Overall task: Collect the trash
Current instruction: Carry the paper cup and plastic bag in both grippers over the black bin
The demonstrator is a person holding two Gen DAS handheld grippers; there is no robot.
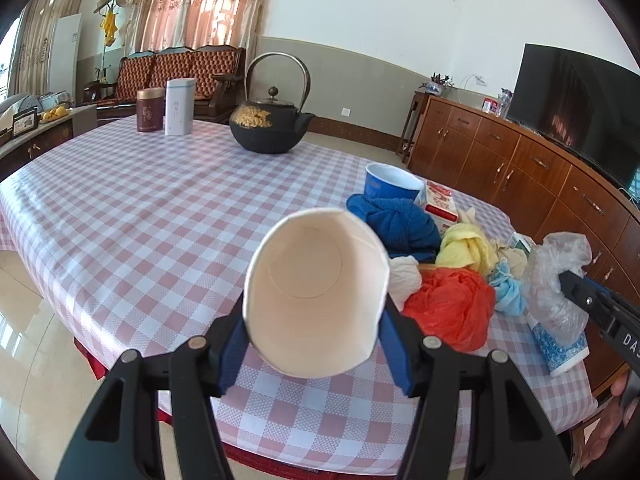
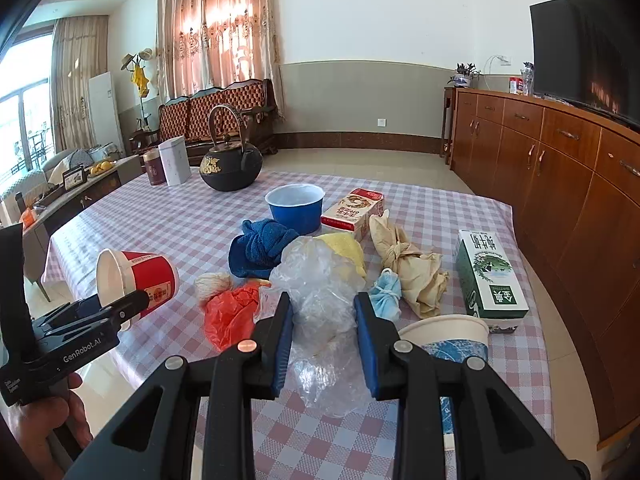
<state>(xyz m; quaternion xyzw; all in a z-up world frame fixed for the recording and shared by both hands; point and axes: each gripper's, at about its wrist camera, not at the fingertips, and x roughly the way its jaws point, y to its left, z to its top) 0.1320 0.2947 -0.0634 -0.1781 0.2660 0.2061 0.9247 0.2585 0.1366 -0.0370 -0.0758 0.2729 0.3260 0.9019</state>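
We hold the paper cup [image 1: 316,292] squeezed across its rim in our left gripper [image 1: 316,344], near the table's [image 1: 120,208] left edge; it's light, crushable. Our right gripper [image 2: 324,344] pinches the clear plastic bag [image 2: 320,280], flimsy and slippery, mid-bunch.

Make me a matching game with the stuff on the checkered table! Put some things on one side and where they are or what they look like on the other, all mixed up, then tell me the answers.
Things:
1. red paper cup
2. clear plastic bag
3. black teapot
4. green milk carton

Descriptions:
A. lying flat near the table's right edge
B. squeezed between the right gripper's blue pads
C. standing at the far end beside two tins
D. tipped on its side, held in the left gripper

Pairs: 1-D, 2-B, 3-C, 4-A
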